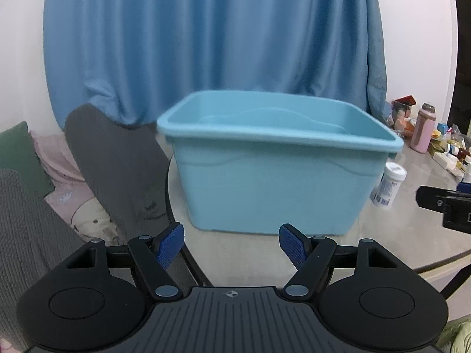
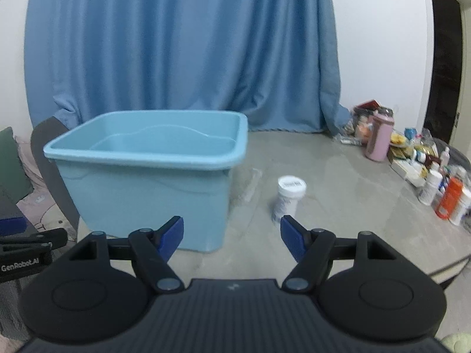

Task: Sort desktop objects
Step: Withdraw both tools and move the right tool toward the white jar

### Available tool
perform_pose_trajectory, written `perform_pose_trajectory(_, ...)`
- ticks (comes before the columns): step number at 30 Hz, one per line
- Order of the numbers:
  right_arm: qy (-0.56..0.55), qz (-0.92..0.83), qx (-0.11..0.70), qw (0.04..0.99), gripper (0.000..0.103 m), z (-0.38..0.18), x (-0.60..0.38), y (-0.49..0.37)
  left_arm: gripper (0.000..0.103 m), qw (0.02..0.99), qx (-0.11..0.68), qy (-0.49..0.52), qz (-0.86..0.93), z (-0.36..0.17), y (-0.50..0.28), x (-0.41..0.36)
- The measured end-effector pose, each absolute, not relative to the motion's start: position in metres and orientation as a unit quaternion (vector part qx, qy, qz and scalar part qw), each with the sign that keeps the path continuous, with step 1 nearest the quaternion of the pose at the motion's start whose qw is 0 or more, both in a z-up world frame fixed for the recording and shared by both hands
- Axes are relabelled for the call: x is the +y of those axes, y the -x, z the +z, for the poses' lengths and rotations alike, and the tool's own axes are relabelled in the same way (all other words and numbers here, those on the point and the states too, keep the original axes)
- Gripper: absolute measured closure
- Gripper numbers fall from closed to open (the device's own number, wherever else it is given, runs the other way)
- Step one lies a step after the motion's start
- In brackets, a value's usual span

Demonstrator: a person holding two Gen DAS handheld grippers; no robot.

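Looking at: two wrist views over a round grey table [image 2: 338, 176], going left to right in each

Left view, left side: dark grey chair back [image 1: 117, 164] with some bedding behind it, far left of frame

Left view, centre: light blue tub [image 1: 273, 188] standing upright on the table, nothing visible inside it

Left gripper [image 1: 231, 242]: bottom centre, jaws fairly wide apart with only bare table between the blue pads, not gripping anything

Left view, right of tub: white bottle [image 1: 390, 185] just beside the tub's right wall, looks a bit tilted

Left view, right edge: pink flask [image 1: 424, 129] in the pile of clutter, plus the other gripper's black body poking in lower down

Right view, left half: same tub, left of centre

Right gripper [image 2: 231, 235]: bottom centre, jaws spread about the same, empty too; the bottle sits just above the right pad, can't tell if they touch

Right view, right side: pink flask upright, then a row of small bottles and boxes [image 2: 435, 185] along the table's right edge

Backdrop: blue curtain [image 2: 176, 44] across the top of both views
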State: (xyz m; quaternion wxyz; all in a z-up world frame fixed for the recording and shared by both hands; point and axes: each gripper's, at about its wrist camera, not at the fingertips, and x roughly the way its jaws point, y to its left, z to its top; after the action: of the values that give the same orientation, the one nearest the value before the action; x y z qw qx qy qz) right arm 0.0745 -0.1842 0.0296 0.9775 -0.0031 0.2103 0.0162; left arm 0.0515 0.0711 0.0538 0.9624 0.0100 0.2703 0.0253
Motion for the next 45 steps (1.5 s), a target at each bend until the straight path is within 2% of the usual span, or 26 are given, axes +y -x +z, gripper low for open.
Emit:
perform_pose_trajectory(23,-0.012,-0.022,0.239,0.971,0.031,-0.017,-0.208,-0.052,0.029,0.958,0.287,0.004,0.018,0.016,-0.034,0.055)
perform_pose_trajectory(45,-0.016,-0.015,0.249,0.968,0.031,-0.029,-0.239,-0.095,0.029,0.955,0.292,0.028,0.043,0.007,-0.070,0.037)
